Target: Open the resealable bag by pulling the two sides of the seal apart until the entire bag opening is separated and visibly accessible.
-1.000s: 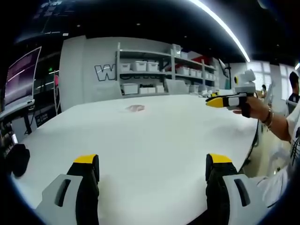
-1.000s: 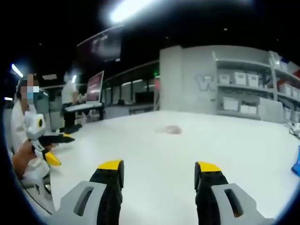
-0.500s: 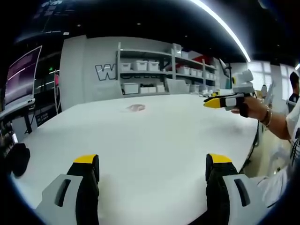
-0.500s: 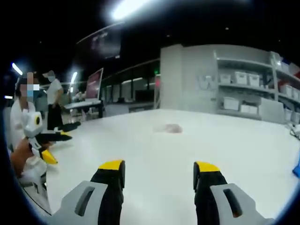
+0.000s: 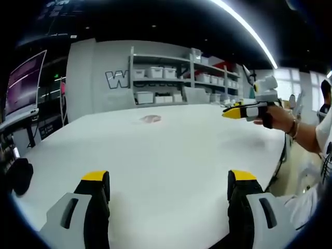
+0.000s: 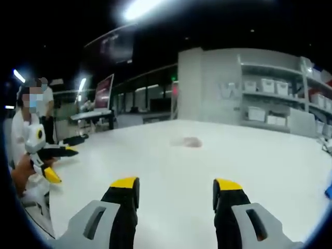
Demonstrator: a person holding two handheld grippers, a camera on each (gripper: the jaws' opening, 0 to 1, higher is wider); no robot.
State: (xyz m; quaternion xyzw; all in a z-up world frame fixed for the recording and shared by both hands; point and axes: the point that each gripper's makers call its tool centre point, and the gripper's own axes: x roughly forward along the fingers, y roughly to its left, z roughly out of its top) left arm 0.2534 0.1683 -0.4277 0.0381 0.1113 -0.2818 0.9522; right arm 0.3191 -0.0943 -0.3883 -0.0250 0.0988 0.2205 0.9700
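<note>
The resealable bag (image 5: 150, 119) is a small, pale pinkish packet lying flat far out on the white table (image 5: 171, 150); in the right gripper view the bag (image 6: 188, 141) sits ahead of the jaws. My left gripper (image 5: 168, 179) stands open above the near table edge, nothing between its yellow-tipped jaws. My right gripper (image 6: 175, 184) is open too and holds nothing. A hand holds the right gripper (image 5: 243, 111) over the table's right side. At the left edge of the right gripper view, the left gripper (image 6: 58, 163) shows with its jaws spread. Neither gripper touches the bag.
Shelves with white bins (image 5: 161, 78) line the grey back wall. A monitor (image 5: 23, 85) stands on a desk at the left, and a dark object (image 5: 21, 176) lies by the table's left edge. A blue item (image 6: 329, 191) pokes in at the right. A person (image 6: 46, 111) stands in the background.
The right gripper has drifted a little to the left and up over the table. The background person has walked to the left. The bag and the left gripper have not moved.
</note>
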